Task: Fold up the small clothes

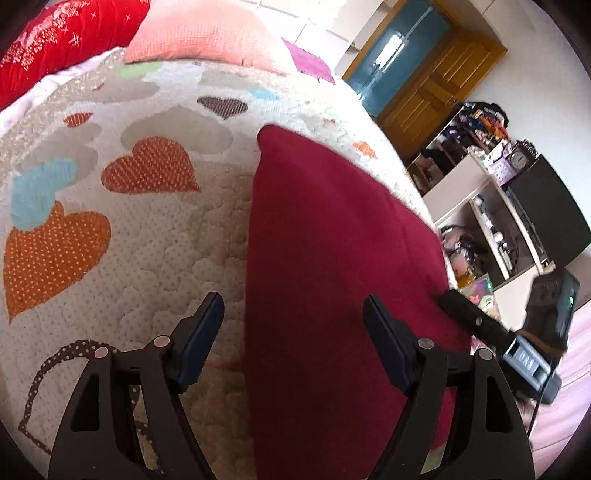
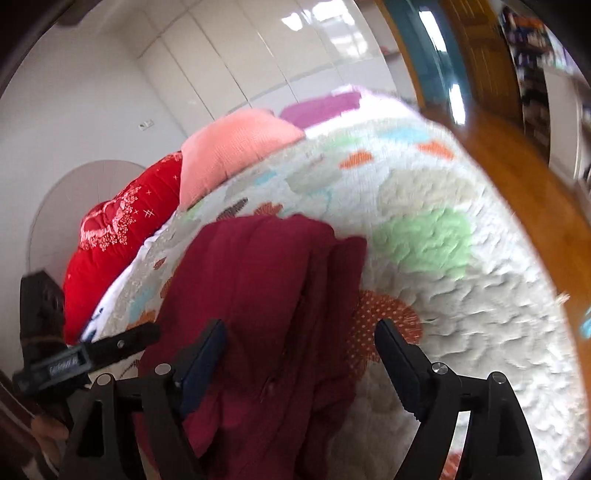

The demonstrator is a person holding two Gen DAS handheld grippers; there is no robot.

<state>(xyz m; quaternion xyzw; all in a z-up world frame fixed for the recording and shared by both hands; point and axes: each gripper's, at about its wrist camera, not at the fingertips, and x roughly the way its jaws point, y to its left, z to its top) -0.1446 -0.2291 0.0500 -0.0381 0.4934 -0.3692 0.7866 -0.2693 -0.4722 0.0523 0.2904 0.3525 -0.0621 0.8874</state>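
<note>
A dark red garment [image 1: 332,266] lies folded lengthwise on the heart-patterned quilt [image 1: 155,236]. My left gripper [image 1: 293,321] is open and empty, hovering over the garment's left edge near its close end. The right gripper shows in the left wrist view [image 1: 476,321] at the garment's right edge. In the right wrist view the garment [image 2: 266,295] lies with layered folds, and my right gripper [image 2: 299,350] is open and empty above its near right part. The left gripper shows at the left of that view [image 2: 110,347]. The right wrist view is blurred.
A salmon pillow [image 1: 207,33] and a red cushion [image 1: 55,33] lie at the head of the bed. Shelves with clutter [image 1: 491,192] and a wooden door [image 1: 432,85] stand beyond the bed's right side. The quilt [image 2: 443,258] extends to the right.
</note>
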